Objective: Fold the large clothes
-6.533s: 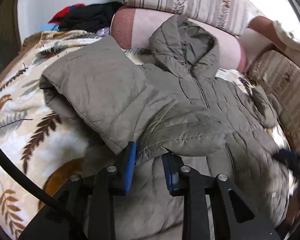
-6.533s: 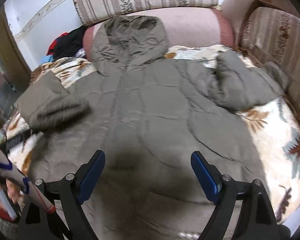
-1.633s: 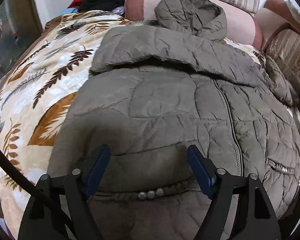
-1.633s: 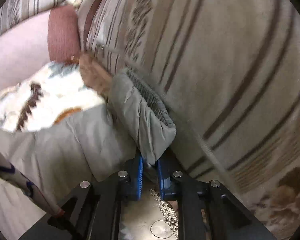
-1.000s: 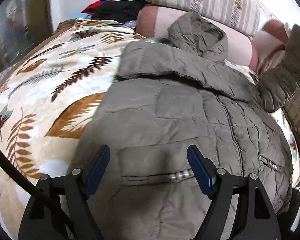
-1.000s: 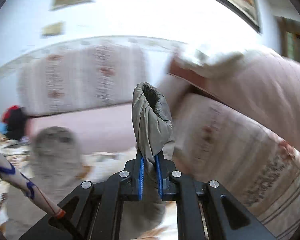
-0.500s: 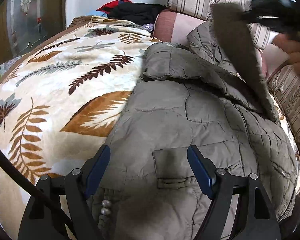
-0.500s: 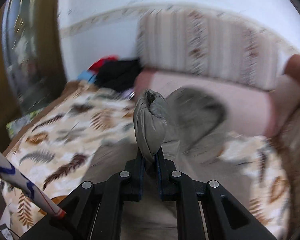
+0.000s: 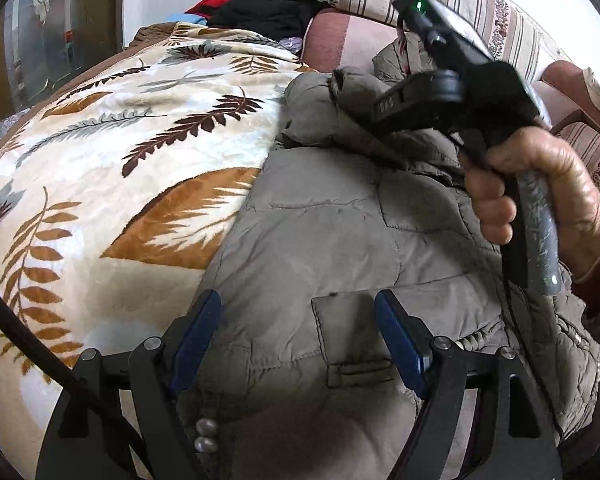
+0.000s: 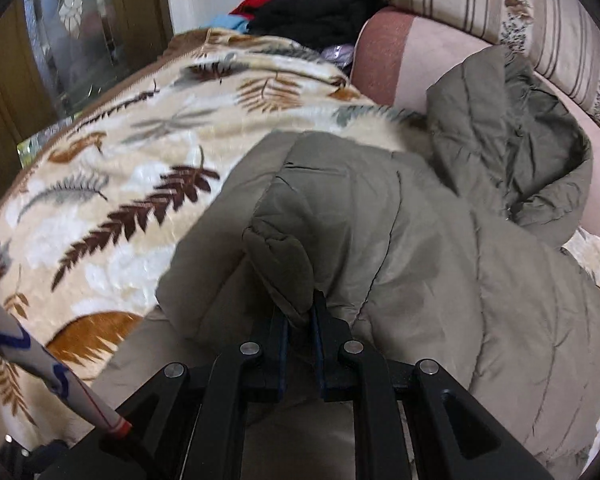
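Sleeve carried across the jacket

The right hand-held gripper [image 10: 300,320] was clamped on the sleeve cuff [image 10: 282,268], lying across the olive jacket [image 9: 340,220] spread on the bed [image 9: 120,160]; the left hand-held gripper [image 9: 300,332] hovered apart above the hem.

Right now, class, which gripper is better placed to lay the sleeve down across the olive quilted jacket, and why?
Right. The right gripper is shut on the sleeve cuff, carried over the olive quilted jacket. The left gripper hangs open over the hem, holding nothing.
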Available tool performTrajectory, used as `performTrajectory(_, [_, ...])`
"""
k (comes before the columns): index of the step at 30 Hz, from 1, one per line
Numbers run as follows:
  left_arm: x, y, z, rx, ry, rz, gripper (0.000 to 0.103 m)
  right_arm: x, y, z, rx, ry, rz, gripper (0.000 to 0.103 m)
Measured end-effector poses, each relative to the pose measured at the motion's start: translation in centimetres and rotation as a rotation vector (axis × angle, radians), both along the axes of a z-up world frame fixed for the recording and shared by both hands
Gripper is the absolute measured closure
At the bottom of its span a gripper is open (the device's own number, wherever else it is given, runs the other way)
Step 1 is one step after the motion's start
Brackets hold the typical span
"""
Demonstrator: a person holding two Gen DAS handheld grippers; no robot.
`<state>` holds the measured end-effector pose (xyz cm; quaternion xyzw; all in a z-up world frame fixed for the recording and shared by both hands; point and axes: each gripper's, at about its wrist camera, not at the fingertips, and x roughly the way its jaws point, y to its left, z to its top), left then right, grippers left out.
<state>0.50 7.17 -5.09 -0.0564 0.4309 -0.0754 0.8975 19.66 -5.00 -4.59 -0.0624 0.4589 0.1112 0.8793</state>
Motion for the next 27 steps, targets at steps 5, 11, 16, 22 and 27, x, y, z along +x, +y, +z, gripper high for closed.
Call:
performTrajectory(5, [-0.2,-0.1,0.7,0.032,0.003,0.004,0.025,-0.4,-0.7,0.5,0.027,0.006,-0.001,0.073])
performTrajectory(11, [-0.1,0.3,5.7,0.026,-0.065,-0.007,0.025,-4.6,-4.1,6.0,0.084,-0.122,0.007,0.032])
performTrajectory(16, [3.9,-1.1,9.6,0.034,-0.088,-0.041,0.020,-7.3,-11.7,8.3,-0.001,-0.194,-0.124,0.032])
performTrajectory(22, [13.0,-5.4,8.9,0.077,-0.005,-0.072,0.018,-7.6,-20.5,6.5,-0.061,-0.156,-0.306,0.032])
performTrajectory(27, [20.0,-8.5,5.3,0.113,0.071,-0.072,0.018,-5.5,-25.3,3.3,-0.015,-0.100,-0.411,0.032])
